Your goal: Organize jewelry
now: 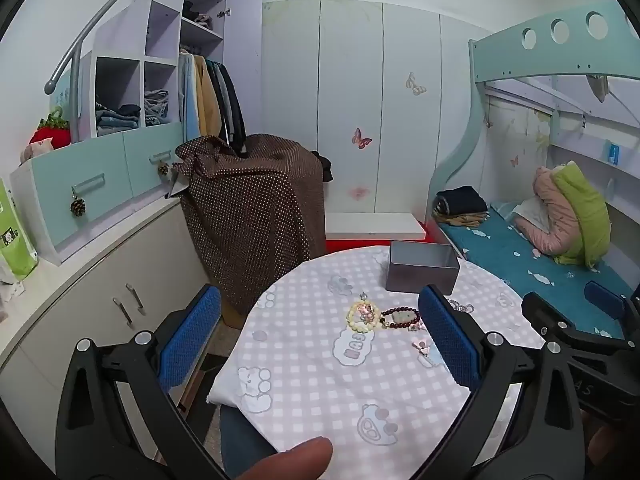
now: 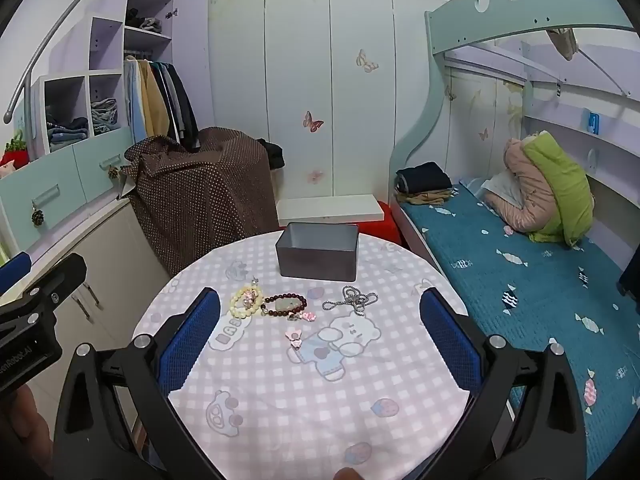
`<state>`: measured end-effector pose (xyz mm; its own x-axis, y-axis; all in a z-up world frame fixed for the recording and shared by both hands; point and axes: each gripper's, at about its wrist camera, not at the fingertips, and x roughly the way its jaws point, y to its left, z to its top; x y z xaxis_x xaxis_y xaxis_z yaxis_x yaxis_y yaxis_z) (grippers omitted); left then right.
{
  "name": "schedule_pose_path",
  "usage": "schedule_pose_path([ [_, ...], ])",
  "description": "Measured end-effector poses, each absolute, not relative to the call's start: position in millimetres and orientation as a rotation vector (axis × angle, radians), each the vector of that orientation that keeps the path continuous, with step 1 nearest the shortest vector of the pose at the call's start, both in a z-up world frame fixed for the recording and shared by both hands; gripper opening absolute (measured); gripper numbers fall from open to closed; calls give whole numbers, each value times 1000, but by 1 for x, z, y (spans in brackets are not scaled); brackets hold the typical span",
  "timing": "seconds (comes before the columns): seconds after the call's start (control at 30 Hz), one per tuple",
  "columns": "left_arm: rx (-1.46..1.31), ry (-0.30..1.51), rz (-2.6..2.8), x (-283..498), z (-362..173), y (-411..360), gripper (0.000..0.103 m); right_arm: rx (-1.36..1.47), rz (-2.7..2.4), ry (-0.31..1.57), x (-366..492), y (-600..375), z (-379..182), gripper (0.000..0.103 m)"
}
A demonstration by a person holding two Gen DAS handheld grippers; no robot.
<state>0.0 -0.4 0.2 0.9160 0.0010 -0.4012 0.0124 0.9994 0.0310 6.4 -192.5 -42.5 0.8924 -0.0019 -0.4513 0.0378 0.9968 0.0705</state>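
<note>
An open grey metal box stands at the far side of a round table under a pink checked cloth. In front of it lie a yellow bead bracelet, a dark red bead bracelet, a silver chain and small pink pieces. My right gripper hovers open over the table's near half, nothing between its blue pads. My left gripper is open too, over the table's left side, empty.
A blue-covered bed with folded clothes and a rolled quilt runs along the right. At left are a low cabinet, shelves and a brown dotted cloth over furniture. A person's fingertip shows at the bottom.
</note>
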Motion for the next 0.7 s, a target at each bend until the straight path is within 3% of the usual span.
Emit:
schedule_pose_path([
  [0.7, -8, 398, -62, -6, 12, 0, 98, 65, -38, 409, -6, -192, -25, 96],
])
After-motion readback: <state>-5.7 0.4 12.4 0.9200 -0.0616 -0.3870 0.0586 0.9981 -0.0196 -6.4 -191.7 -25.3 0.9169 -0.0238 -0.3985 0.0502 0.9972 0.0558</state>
